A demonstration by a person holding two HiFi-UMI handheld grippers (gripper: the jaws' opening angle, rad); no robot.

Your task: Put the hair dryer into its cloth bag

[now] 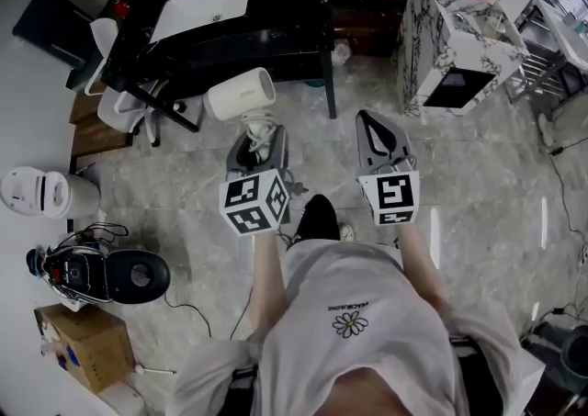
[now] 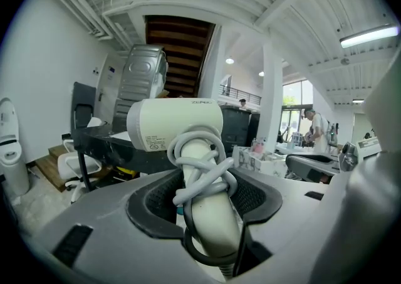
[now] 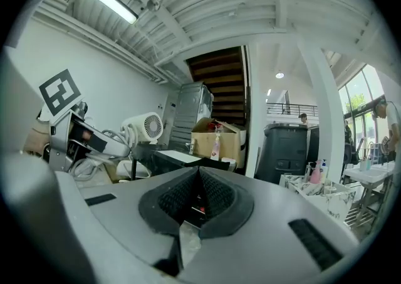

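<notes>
1. Handle [image 2: 212, 214] of the hair dryer [image 2: 178, 125] sits right btw the jaws of the L gripper [image 2: 203, 182]. The jaws are wide apart, but they press on the handle from both sides, so the L gripper has it tight.
2. Grey cord [image 2: 199, 167] is wound round the handle, just past the jaw tips.
3. The long way of the handle runs straight out from the jaws. The fat round head sits at the far end and lies across, w/ its grille end turned to the R side.
4. R gripper [image 3: 199, 179] is just beside the L one, on its R. Its jaws are closed all the way & hold nothing. It is the free one, so I think it must get the bag & hold it open.
5. Farther out in front of both tools is a black table [image 1: 276, 38] w/ a flat white thing [image 1: 202, 5] on top. Can't tell if that is the cloth bag. No bag shows for sure, so the dryer is not in yet.
</notes>
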